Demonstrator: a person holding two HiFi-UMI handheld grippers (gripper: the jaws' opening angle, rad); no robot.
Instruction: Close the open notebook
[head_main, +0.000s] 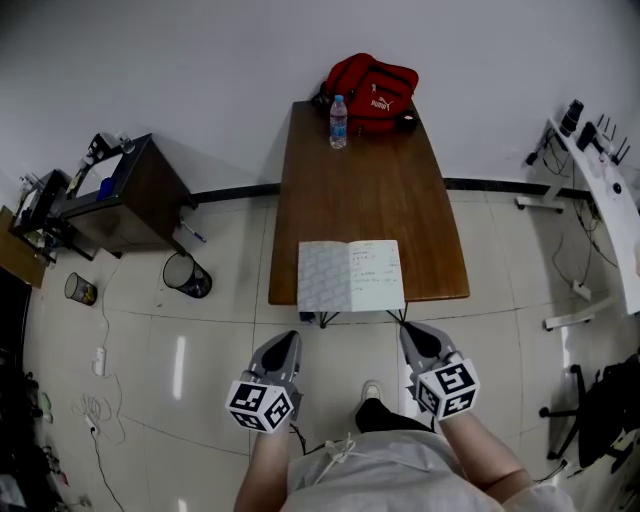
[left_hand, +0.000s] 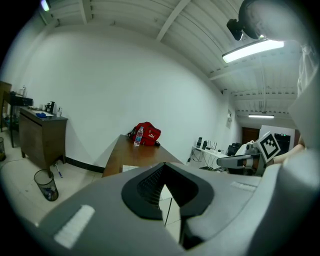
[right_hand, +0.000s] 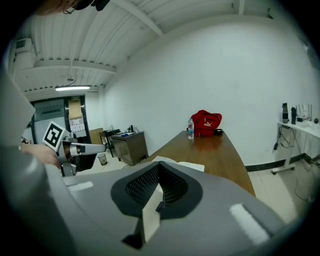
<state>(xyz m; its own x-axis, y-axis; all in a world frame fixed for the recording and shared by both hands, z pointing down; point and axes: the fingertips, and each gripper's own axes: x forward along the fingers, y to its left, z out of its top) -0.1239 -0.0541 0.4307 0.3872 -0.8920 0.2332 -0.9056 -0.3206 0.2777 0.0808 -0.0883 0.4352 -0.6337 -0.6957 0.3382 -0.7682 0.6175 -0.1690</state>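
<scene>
Table (head_main: 360, 190), centre of frame: warm brown wood, glossy. Notebook (head_main: 351, 275) at its near edge: left leaf was grey with a fine speckled pattern, right leaf pale greenish-white with faint written lines. Bag (head_main: 370, 92), top of frame: bright red, white logo. Bottle (head_main: 339, 122) beside it: clear, bluish label. Left gripper (head_main: 288, 342) and right gripper (head_main: 410, 332), lower frame: grey bodies, cubes bore black-and-white square markers. Floor (head_main: 220, 340): pale cream tiles. Cabinet (head_main: 140, 200), upper left: dark brown

I see a brown wooden table (head_main: 370, 200) with its far end against the wall. An open notebook (head_main: 351, 275) lies at its near edge, pages up — at the far end stands a water bottle (head_main: 338, 122), a red bag (head_main: 372, 92) just behind it.
</scene>
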